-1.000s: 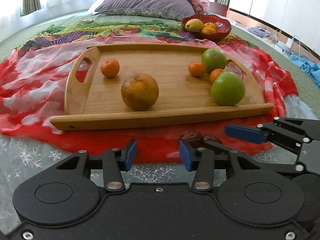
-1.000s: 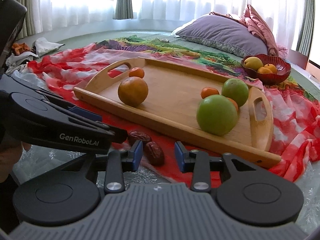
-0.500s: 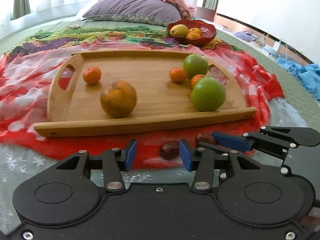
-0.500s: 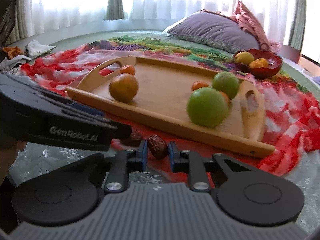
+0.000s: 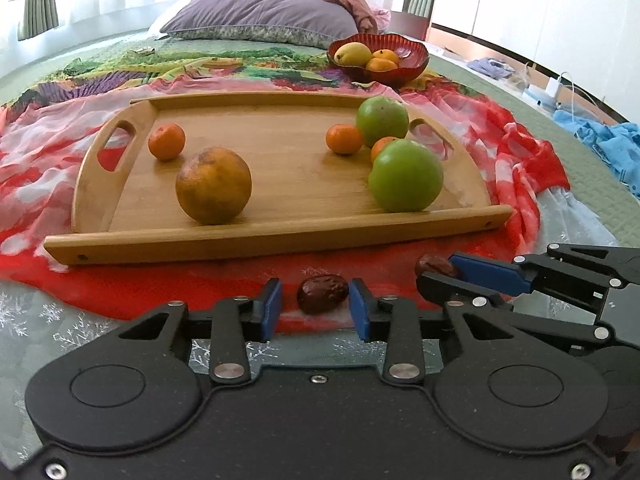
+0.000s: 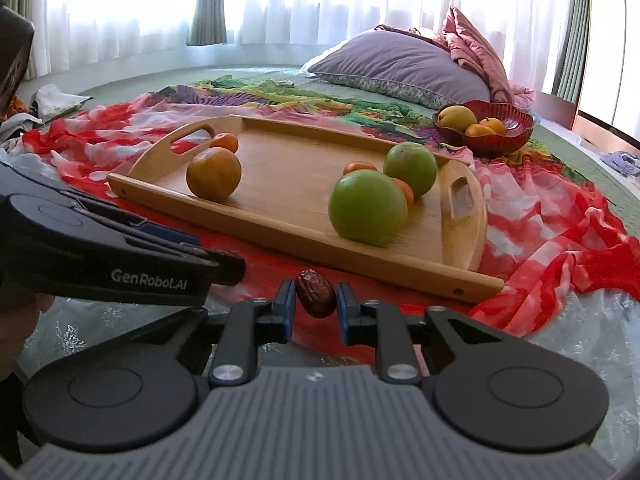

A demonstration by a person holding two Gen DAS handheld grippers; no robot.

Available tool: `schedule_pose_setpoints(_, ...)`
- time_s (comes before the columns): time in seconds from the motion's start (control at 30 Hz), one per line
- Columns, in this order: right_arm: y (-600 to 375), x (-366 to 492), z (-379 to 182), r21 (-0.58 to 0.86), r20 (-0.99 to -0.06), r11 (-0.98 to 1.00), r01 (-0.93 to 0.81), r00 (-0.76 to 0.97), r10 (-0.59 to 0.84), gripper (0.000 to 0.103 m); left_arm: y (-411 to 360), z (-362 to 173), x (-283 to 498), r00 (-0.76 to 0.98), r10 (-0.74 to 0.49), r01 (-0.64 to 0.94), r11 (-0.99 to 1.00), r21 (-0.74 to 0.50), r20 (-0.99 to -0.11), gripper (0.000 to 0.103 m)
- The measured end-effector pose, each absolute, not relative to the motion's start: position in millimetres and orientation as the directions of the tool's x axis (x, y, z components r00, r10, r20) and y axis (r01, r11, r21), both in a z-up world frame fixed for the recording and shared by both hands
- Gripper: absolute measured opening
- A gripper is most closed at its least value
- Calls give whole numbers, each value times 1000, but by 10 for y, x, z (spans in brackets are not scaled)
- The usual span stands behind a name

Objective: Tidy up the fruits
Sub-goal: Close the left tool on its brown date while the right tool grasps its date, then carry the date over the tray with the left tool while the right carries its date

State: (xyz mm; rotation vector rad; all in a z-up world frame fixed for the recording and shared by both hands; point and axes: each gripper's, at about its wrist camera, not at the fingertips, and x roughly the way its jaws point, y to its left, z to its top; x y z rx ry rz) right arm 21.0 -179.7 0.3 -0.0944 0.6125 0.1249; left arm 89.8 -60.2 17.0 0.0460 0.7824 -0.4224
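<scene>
A wooden tray (image 5: 280, 236) (image 6: 280, 224) on a red cloth holds a large orange (image 5: 213, 185) (image 6: 214, 174), two green apples (image 5: 405, 176) (image 6: 367, 208) and three small tangerines (image 5: 167, 141). My right gripper (image 6: 315, 306) is shut on a dark red date (image 6: 315, 294), which also shows in the left wrist view (image 5: 434, 266), and holds it just in front of the tray. My left gripper (image 5: 316, 310) is open, its fingers either side of a second date (image 5: 322, 293) lying on the cloth.
A red glass bowl (image 5: 412, 60) (image 6: 516, 136) with a yellow fruit and oranges stands behind the tray. A purple pillow (image 5: 264, 16) lies at the back. Blue clothes (image 5: 612, 148) lie at the right, papers (image 6: 56, 100) at the left.
My right gripper has closed on one date and lifted it off the cloth. My left gripper has moved so the other date sits between its open fingers.
</scene>
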Motion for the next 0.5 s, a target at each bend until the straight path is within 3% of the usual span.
schedule_pose_setpoints(0.5, -1830, 218, -1, -44, -582, 991, -129, 810, 80, 26, -688, 187, 838, 653, -330, 400, 915, -60, -681, 27)
